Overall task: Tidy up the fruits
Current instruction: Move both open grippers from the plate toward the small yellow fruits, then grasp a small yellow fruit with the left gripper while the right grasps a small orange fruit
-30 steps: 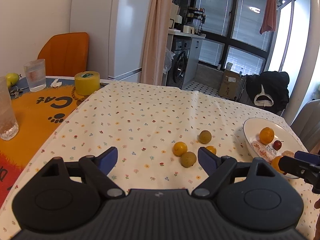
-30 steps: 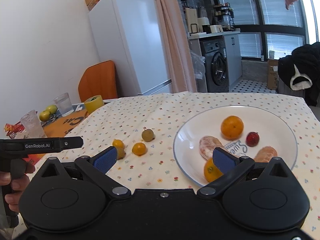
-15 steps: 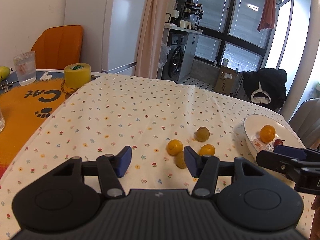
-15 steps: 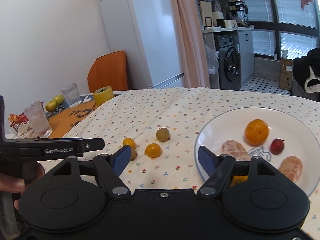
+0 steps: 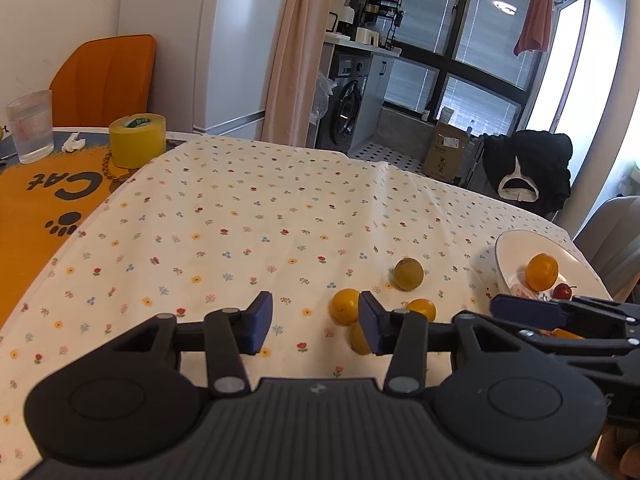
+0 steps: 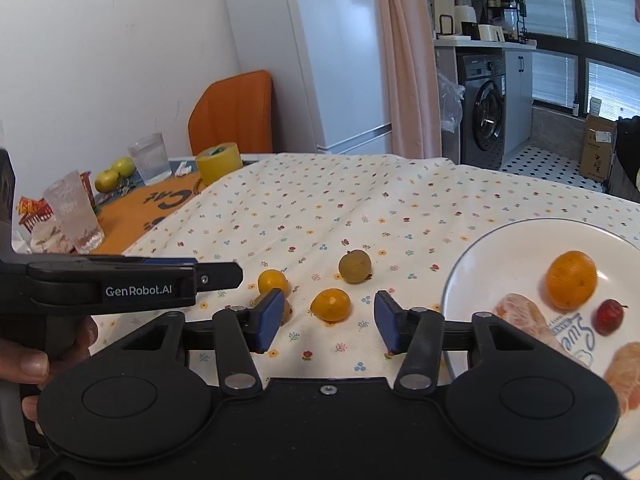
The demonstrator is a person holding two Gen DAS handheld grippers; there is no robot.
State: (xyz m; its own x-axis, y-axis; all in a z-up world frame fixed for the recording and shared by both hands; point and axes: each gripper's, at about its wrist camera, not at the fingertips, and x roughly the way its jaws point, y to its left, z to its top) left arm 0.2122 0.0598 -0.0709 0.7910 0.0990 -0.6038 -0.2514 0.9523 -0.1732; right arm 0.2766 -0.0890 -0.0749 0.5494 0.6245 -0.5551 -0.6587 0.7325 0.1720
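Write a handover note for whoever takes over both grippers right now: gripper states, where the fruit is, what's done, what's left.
Left gripper: open, empty, low over the tablecloth.
Right gripper: open, empty, facing the small orange fruit.
Done: the plate holds an orange, a red fruit and peeled pieces.
Left: four loose fruits on the cloth, three orange-yellow and one brownish-green fruit, to go onto the plate.

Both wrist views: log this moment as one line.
left gripper: open, empty | right gripper: open, aimed at orange fruit | four loose fruits on tablecloth | plate: five fruit pieces
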